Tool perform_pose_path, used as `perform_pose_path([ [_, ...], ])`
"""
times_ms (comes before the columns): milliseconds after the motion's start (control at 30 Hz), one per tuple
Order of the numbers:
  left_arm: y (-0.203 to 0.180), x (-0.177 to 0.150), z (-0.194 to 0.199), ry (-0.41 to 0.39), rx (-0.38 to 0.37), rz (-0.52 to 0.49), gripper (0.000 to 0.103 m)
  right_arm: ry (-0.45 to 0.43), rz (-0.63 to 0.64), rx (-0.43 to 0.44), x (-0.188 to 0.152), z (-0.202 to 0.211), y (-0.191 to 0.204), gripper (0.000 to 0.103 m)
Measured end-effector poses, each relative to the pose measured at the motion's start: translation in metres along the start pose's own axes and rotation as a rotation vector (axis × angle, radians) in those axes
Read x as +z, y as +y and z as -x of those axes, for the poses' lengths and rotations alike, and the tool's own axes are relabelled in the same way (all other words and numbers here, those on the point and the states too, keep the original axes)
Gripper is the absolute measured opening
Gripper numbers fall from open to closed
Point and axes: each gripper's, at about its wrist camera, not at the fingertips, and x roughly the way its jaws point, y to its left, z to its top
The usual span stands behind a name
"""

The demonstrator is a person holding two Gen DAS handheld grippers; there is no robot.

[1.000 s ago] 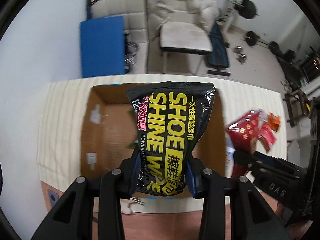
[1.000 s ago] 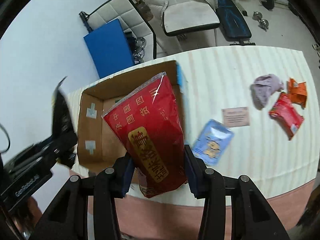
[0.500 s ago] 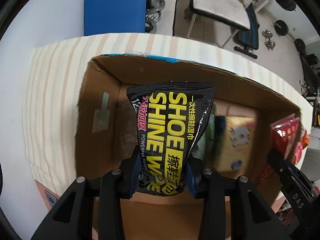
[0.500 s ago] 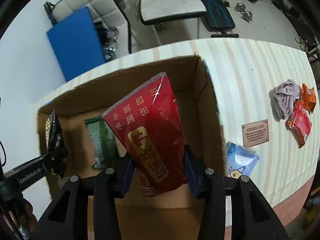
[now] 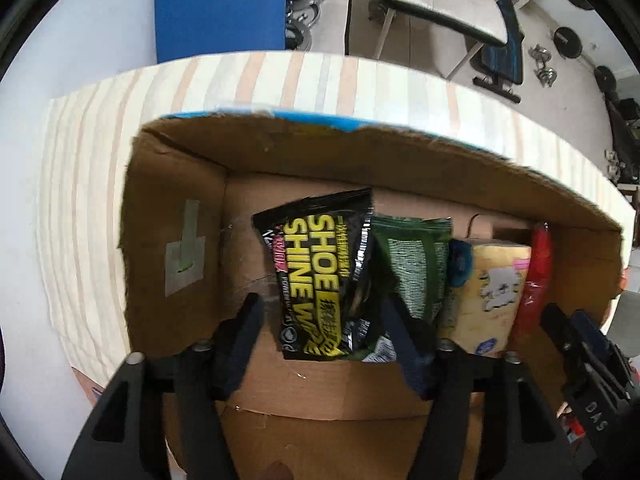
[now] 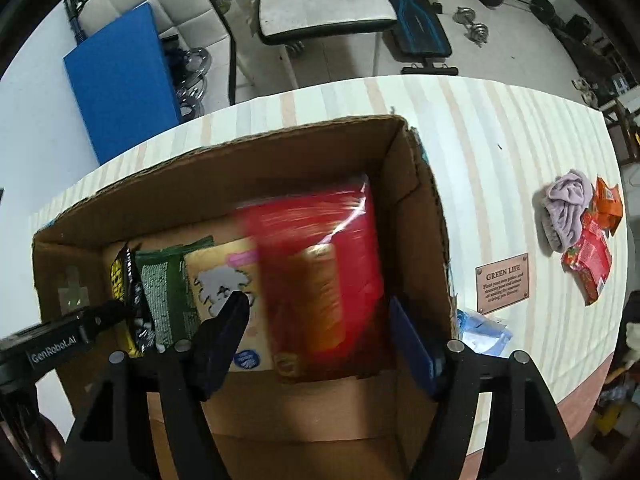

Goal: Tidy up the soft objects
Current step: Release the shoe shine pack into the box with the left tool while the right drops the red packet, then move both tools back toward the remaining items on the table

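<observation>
Over on the left side of the cardboard box (image 5: 176, 208), your left gripper (image 5: 320, 316) has just been opening, and the black shoe-wipe pack (image 5: 320, 276) sits between its jaws with gaps on both sides, let go. Next come a green pack (image 5: 416, 268) and a yellow pack (image 5: 492, 292), side by side. Your right gripper (image 6: 320, 320) has just been opening too, and the red pack (image 6: 320, 272) lies blurry and free in the box. These packs look light, squishy and slippery, so pinch them across the flat middle. Outside the box on the right, the purple cloth (image 6: 566, 212) looks floppy, so grab a thick fold.
</observation>
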Motion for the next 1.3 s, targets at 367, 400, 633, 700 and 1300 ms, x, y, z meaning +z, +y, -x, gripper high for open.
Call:
perform_pose_path([
  [367,0.005,-0.031,0.033,-0.101,-0.041,-0.010,0.097,-0.006,0.076,0.054,-0.027,0.025,0.004,0.103],
  [400,0.002,-0.033,0.033,-0.108,-0.046,-0.005,0.098,-0.009,0.086,0.056,-0.030,0.026,0.005,0.103],
  [633,0.008,-0.072,0.047,-0.196,-0.061,0.008,0.102,-0.027,0.155,0.040,-0.063,0.040,0.010,0.103],
  [700,0.006,-0.081,0.050,-0.217,-0.043,0.009,0.102,-0.039,0.165,0.036,-0.072,0.045,0.008,0.103],
  [1300,-0.011,-0.199,0.115,-0.409,-0.013,0.013,0.102,-0.205,0.182,0.107,-0.168,0.139,-0.027,0.103],
])
